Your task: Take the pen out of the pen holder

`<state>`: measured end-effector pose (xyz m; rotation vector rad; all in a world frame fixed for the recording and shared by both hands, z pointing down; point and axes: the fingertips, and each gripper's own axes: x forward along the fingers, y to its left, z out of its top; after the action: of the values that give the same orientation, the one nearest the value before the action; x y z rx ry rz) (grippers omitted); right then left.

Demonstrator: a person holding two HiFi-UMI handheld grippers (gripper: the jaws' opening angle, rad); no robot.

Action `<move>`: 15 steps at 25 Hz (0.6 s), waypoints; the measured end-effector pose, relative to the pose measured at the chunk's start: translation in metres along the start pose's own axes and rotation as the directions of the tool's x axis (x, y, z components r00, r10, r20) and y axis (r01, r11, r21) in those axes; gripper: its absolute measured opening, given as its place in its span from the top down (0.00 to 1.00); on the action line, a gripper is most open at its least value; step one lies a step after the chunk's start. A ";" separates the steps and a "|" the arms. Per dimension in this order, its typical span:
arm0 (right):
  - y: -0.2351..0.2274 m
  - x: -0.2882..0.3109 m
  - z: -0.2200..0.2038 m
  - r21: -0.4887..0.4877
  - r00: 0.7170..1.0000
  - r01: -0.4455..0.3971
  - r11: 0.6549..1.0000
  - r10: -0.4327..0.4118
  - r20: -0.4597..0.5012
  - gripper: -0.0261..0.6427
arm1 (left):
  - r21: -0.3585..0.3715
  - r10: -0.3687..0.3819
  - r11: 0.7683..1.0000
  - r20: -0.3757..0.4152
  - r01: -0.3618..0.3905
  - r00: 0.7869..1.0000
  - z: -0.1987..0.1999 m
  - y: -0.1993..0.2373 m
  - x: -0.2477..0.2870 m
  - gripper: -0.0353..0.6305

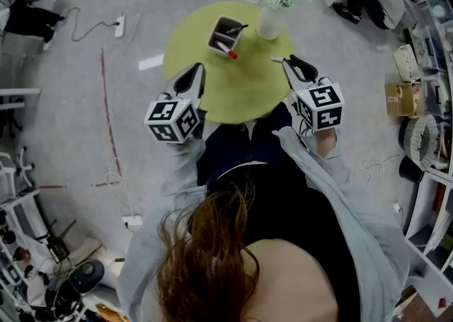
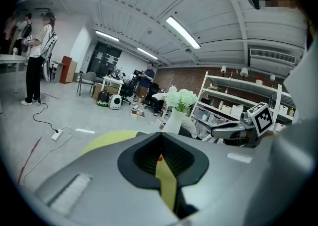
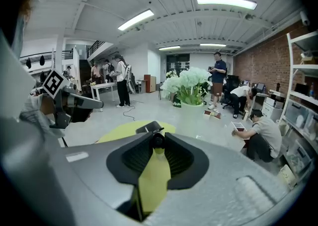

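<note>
Presently, the right gripper (image 3: 158,136) has its jaws drawn narrow, pinching a pen (image 3: 158,141) at the very tips. Seen end-on, the pen shows as a dark round butt, and in the head view a short pale stub juts sideways from the tips. The pen is clear of the pen holder (image 1: 226,30), which stands on the round green table (image 1: 241,98) ahead of these jaws and off to their left. The left gripper (image 2: 159,135) has its jaws closed tip to tip with nothing between them. The holder lies ahead of them and slightly to their right, with a red-tipped pen (image 1: 227,51) leaning over its near edge. A white vase (image 1: 270,25) of flowers stands just beyond the right jaws.
</note>
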<state>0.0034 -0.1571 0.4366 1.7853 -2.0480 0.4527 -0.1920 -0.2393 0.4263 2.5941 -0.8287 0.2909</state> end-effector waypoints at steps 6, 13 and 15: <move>-0.005 -0.001 -0.002 0.013 1.000 0.011 1.000 -0.012 0.006 0.85 | 0.009 -0.018 1.000 -0.012 0.018 1.000 -0.001 -0.006 0.007 0.92; -0.005 0.003 0.000 0.012 1.000 0.003 1.000 -0.003 0.002 0.85 | -0.001 -0.013 1.000 -0.013 0.013 1.000 -0.002 -0.005 0.006 0.92; -0.004 0.004 0.000 0.006 1.000 -0.003 1.000 0.003 -0.001 0.85 | -0.005 -0.008 1.000 -0.012 0.008 1.000 -0.003 -0.005 0.005 0.92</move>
<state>0.0071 -0.1610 0.4382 1.7857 -2.0514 0.4612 -0.1858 -0.2370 0.4292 2.5879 -0.8136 0.3006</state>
